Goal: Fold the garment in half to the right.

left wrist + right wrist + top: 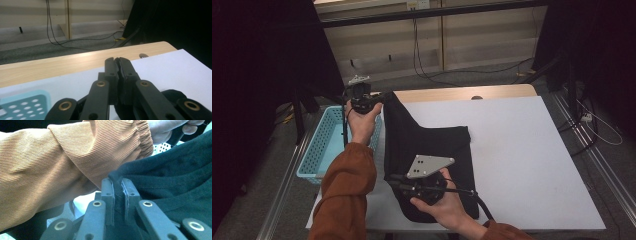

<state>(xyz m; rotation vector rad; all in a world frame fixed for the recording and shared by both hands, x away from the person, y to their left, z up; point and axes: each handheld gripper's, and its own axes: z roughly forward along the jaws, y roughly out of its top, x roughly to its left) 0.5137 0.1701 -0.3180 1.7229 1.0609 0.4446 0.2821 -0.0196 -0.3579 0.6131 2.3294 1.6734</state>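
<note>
Black cloth, no readable label, pinched between both tongs

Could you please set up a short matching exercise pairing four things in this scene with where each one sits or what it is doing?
Things:
1. black garment
2. blue basket
3. left gripper
4. right gripper

Places or states:
A. off the table's left edge
B. pinching the cloth's near edge
C. holding a far corner of the cloth raised
D. partly spread on the white table

Pairs: 1-D, 2-A, 3-C, 4-B
</note>
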